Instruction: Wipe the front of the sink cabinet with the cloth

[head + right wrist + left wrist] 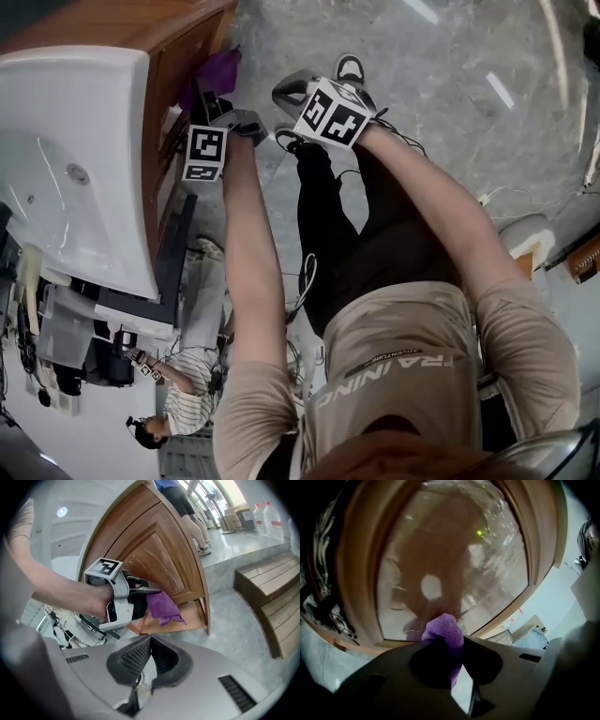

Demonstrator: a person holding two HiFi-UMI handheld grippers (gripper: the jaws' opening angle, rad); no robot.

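Observation:
A purple cloth is pinched in my left gripper, which is shut on it. The cloth's tip sits close against the glossy wooden door panel of the sink cabinet; I cannot tell whether it touches. In the right gripper view the left gripper holds the cloth low against the cabinet front, near its bottom rail. In the head view the cloth shows beside the cabinet, under the white sink. My right gripper is shut on nothing, held back from the cabinet.
Slatted wooden steps stand on the floor to the right of the cabinet. A person's legs and water jugs are farther back. Another person sits by the sink's near end, with cables on the marble floor.

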